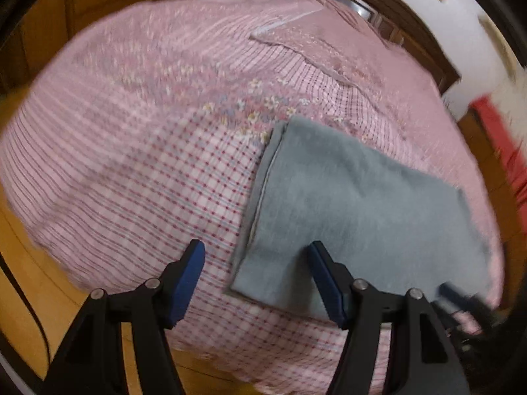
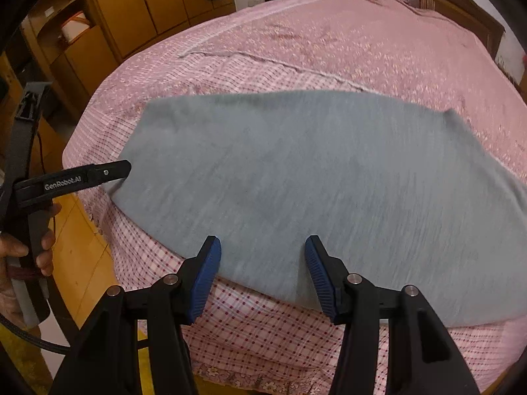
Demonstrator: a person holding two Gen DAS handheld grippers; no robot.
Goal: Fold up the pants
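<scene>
Grey pants lie flat on a pink checked bed cover, folded into a broad slab near the bed's front edge. They also show in the right wrist view. My left gripper is open and empty above the pants' near left corner. In the right wrist view the left gripper reaches the pants' left edge. My right gripper is open and empty over the pants' near edge. In the left wrist view the right gripper's fingers show blurred at the lower right.
Wooden cabinets stand at the far left of the bed. A dark wooden headboard runs along the far side. Wooden floor lies below the bed's front edge. A red object lies at the right.
</scene>
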